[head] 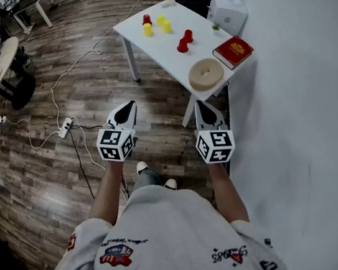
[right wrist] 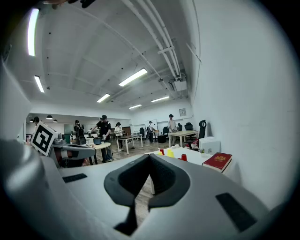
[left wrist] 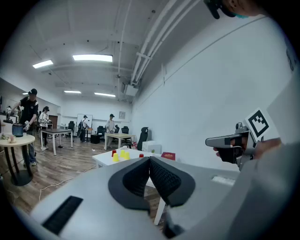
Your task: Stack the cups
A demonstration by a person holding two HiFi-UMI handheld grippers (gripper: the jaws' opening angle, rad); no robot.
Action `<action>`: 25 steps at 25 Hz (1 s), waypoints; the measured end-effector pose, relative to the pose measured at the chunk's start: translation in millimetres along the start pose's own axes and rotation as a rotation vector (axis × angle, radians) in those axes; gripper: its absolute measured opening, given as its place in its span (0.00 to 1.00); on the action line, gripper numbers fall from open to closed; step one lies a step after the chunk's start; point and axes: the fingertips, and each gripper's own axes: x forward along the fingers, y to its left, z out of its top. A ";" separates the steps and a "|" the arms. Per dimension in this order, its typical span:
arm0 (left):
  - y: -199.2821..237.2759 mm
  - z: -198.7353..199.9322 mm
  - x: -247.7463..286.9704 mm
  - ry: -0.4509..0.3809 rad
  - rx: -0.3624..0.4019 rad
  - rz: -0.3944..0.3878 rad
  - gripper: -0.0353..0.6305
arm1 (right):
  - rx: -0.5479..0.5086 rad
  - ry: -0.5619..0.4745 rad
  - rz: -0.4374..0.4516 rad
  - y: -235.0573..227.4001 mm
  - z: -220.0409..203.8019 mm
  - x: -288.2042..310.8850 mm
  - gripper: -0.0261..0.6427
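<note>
Lettering on red book (head: 232,51) unreadable; left hand-held gripper (head: 128,107), right hand-held gripper (head: 201,105) closed, empty.

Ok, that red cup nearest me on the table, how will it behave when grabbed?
The red cup looks small, probably plastic, so likely light and easily knocked over or slid on the smooth table. Its seemingly tapered sides may slip from the jaws. It stands close to a second red cup, so a push could bump that too.
</note>
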 end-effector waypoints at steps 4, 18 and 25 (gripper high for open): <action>3.9 -0.3 3.0 0.002 0.001 -0.002 0.06 | 0.022 -0.033 0.007 -0.5 4.2 5.0 0.03; 11.1 -11.1 -3.3 0.003 -0.016 -0.005 0.06 | 0.017 -0.024 0.022 10.7 -5.5 11.7 0.04; 10.8 -13.8 -6.2 0.012 -0.034 -0.005 0.06 | 0.021 -0.018 0.031 14.0 -6.2 12.1 0.04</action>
